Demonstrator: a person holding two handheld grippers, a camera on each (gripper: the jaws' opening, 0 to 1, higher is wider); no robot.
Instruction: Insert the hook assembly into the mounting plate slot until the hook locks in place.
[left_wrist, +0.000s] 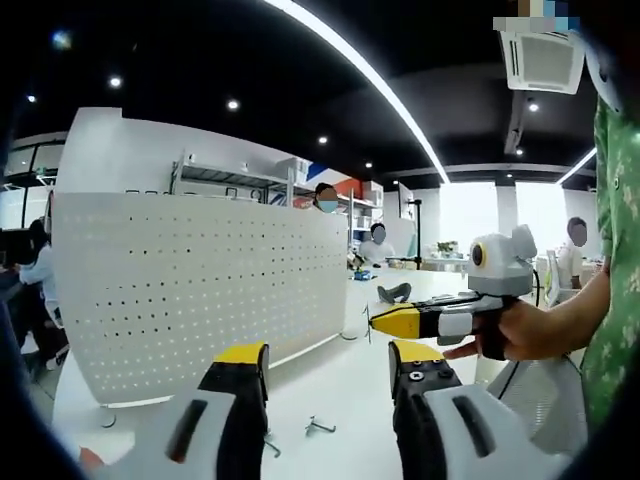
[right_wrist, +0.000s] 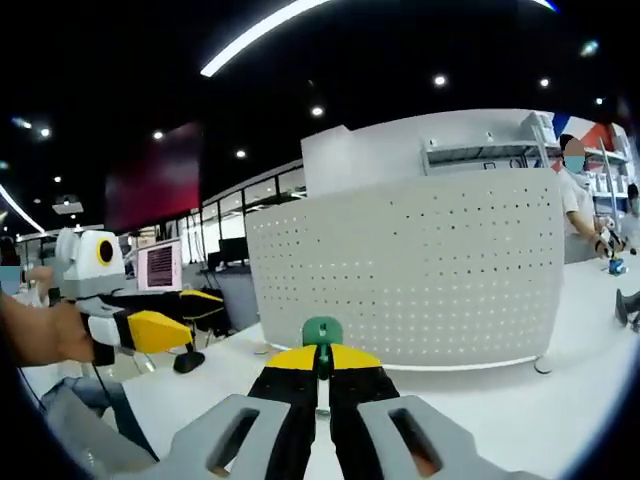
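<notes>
The white perforated mounting plate (left_wrist: 200, 290) stands upright on the white table (left_wrist: 340, 395), to the left of my left gripper (left_wrist: 328, 358), whose jaws are open with nothing between them. A small metal hook (left_wrist: 320, 427) lies on the table between those jaws. My right gripper (left_wrist: 378, 322) comes in from the right, held by a hand. In the right gripper view the right gripper (right_wrist: 322, 362) is shut on a green-headed hook piece (right_wrist: 322, 331), pointed at the mounting plate (right_wrist: 420, 270) a short way off. The left gripper (right_wrist: 150, 331) hangs at the left.
The plate rests on small feet (right_wrist: 543, 365) on the table (right_wrist: 520, 410). A dark round object (right_wrist: 187, 362) sits near the table's left edge. Seated people (left_wrist: 378, 245) and metal shelving (left_wrist: 230, 178) lie beyond the plate. A person's green sleeve (left_wrist: 615, 250) stands at the right.
</notes>
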